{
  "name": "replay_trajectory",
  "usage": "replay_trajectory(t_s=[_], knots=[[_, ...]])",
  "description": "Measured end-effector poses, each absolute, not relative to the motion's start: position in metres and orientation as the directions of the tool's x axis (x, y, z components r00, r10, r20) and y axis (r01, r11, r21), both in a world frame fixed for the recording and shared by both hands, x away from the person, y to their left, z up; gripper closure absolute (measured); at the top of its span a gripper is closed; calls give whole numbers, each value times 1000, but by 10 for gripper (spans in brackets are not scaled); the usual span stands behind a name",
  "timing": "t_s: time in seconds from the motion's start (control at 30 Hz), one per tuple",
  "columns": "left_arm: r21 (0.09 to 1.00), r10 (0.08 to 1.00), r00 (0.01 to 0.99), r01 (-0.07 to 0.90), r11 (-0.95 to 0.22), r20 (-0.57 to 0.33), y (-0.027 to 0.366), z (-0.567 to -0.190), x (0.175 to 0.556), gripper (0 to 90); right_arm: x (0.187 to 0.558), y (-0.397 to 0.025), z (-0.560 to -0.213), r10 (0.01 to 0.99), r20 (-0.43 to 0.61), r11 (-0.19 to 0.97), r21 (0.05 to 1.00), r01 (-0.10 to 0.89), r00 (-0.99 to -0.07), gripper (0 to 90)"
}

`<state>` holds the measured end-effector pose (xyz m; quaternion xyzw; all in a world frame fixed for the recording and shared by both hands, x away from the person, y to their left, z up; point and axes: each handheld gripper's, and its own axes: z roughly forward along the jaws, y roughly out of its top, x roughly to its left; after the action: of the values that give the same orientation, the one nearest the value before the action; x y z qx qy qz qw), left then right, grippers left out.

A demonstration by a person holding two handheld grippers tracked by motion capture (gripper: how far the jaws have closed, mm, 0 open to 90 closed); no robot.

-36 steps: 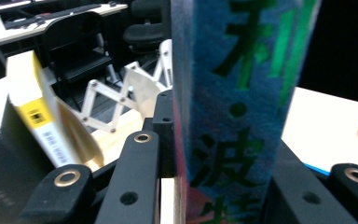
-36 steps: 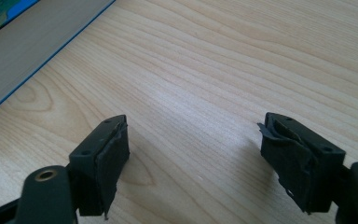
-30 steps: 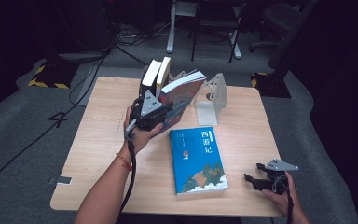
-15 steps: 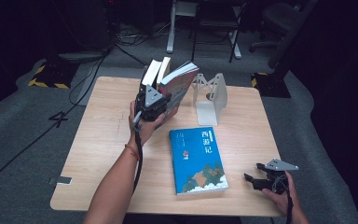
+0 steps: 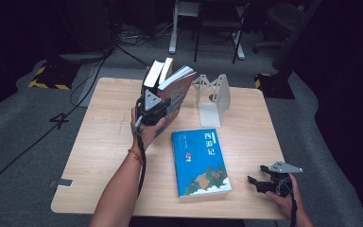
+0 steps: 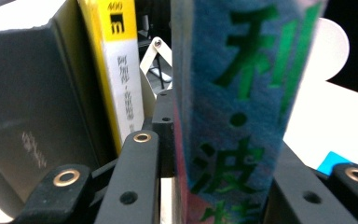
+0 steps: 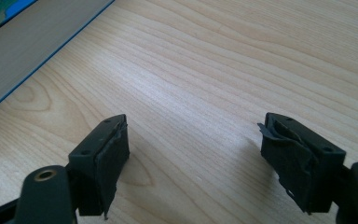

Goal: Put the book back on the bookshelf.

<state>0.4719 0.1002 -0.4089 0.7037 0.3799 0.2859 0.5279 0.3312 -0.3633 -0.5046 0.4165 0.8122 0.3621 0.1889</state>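
Left gripper clamped on the teal-spined book has stood it upright beside the shelved books — nearly placed; right gripper gapes idle.

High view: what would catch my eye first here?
The left tool holds a blue-spined book upright beside two standing books at the table's far side. A big blue book lies flat in the middle, and the right tool rests open at the near right corner.

Right gripper jaws wide apart over table; book edge — upper left.
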Motion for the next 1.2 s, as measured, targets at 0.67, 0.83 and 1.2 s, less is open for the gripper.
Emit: replay_trajectory(t_s=[0.67,0.83,1.2], knots=[[963,867,495,255,-82,-57,109,-427,465,729,331,-363,-505,815,-4,389,745,541,-579,232],[944,876,480,303,-129,-35,108,-442,461,685,331,-363,-505,815,-5,389,745,541,-579,231],[917,903,423,386,-102,-78,101,-469,450,733,331,-363,-505,813,-4,390,745,541,-582,230]])
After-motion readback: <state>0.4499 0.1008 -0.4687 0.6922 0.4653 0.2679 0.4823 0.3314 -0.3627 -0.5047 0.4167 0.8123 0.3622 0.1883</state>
